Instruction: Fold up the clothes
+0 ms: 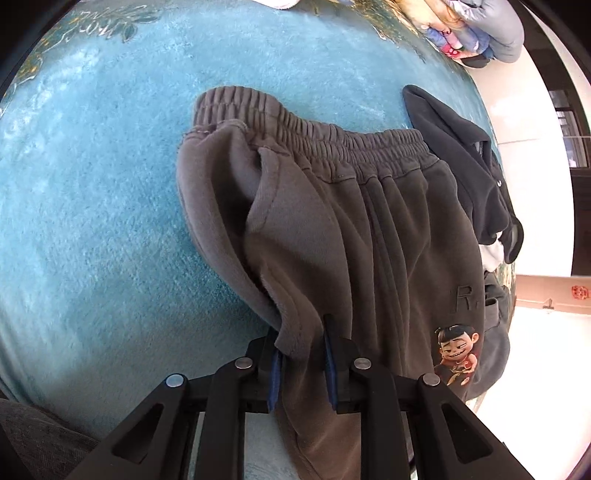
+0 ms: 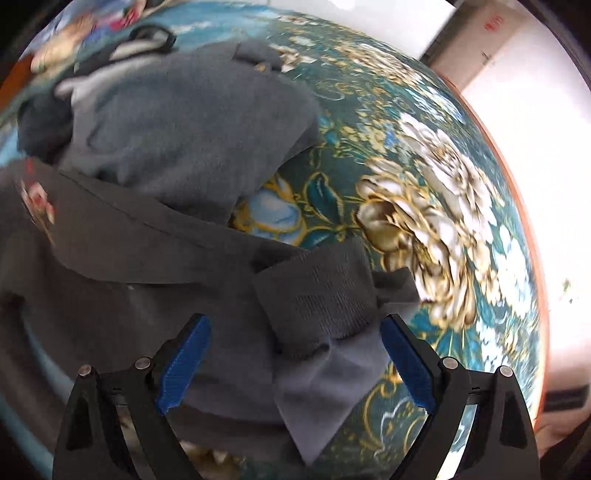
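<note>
Grey-brown sweatpants (image 1: 332, 221) with an elastic waistband (image 1: 306, 125) and a cartoon print (image 1: 456, 354) lie on a blue carpet (image 1: 92, 184). My left gripper (image 1: 303, 343) is shut on a fold of the pants' fabric at the near side, lifting it a little. In the right wrist view the pants' leg (image 2: 110, 251) and its ribbed cuff (image 2: 317, 295) lie between the wide-apart blue pads (image 2: 184, 365). My right gripper (image 2: 295, 332) is open around the cuff, not clamping it.
A dark navy garment (image 1: 465, 166) lies beside the pants at the right, and shows as a grey heap (image 2: 177, 122) in the right wrist view. Folded colourful clothes (image 1: 465, 33) sit at the far right. The carpet's flowered border (image 2: 424, 206) ends at a bright floor (image 2: 554, 184).
</note>
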### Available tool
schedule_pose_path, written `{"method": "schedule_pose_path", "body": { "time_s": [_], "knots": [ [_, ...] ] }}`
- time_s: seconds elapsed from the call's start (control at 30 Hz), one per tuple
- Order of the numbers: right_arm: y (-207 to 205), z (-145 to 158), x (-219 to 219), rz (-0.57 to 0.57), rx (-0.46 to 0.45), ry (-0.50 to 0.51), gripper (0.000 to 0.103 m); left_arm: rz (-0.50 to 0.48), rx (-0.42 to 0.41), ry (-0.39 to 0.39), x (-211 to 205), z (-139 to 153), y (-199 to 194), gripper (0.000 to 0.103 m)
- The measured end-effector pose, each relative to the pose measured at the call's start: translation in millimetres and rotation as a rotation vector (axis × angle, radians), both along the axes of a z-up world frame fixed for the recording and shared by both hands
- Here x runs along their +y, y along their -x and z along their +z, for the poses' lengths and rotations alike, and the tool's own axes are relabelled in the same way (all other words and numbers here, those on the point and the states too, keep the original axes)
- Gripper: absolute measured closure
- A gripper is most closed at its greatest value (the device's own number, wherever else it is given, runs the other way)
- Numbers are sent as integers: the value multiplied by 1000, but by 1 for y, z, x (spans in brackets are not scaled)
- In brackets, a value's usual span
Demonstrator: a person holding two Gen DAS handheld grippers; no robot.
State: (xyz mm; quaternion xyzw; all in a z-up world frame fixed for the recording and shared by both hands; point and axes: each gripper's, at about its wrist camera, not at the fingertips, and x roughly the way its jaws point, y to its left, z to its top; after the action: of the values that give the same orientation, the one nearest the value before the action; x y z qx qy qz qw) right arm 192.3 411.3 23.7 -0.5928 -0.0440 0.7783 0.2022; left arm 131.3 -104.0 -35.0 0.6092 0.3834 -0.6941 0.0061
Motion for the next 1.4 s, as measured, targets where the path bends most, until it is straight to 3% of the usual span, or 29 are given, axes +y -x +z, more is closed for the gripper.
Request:
{"method": "schedule_pose_path", "body": {
  "time_s": [0.3,0.5,0.8,0.87,1.1,1.23,1.4],
  "knots": [
    [-19,4,33,-145,-3,-27,10,-9,36,-13,6,5,5,79],
    [-75,38,85,-372,126,-17,10,10,31,-35,-3,3,0,79],
    [-146,9,128,-621,33,108,10,29,24,-49,-14,4,-11,79],
    [-150,16,127,-605,72,122,10,35,24,-55,-18,5,-14,78],
    [-136,89,101,-425,374,216,5,53,20,-73,-7,-1,3,77],
    [-127,85,105,-439,414,365,0,60,28,-87,-13,4,-3,75],
    [-98,74,80,-341,423,475,0,62,38,-96,-15,7,-5,73]
  ]
}}
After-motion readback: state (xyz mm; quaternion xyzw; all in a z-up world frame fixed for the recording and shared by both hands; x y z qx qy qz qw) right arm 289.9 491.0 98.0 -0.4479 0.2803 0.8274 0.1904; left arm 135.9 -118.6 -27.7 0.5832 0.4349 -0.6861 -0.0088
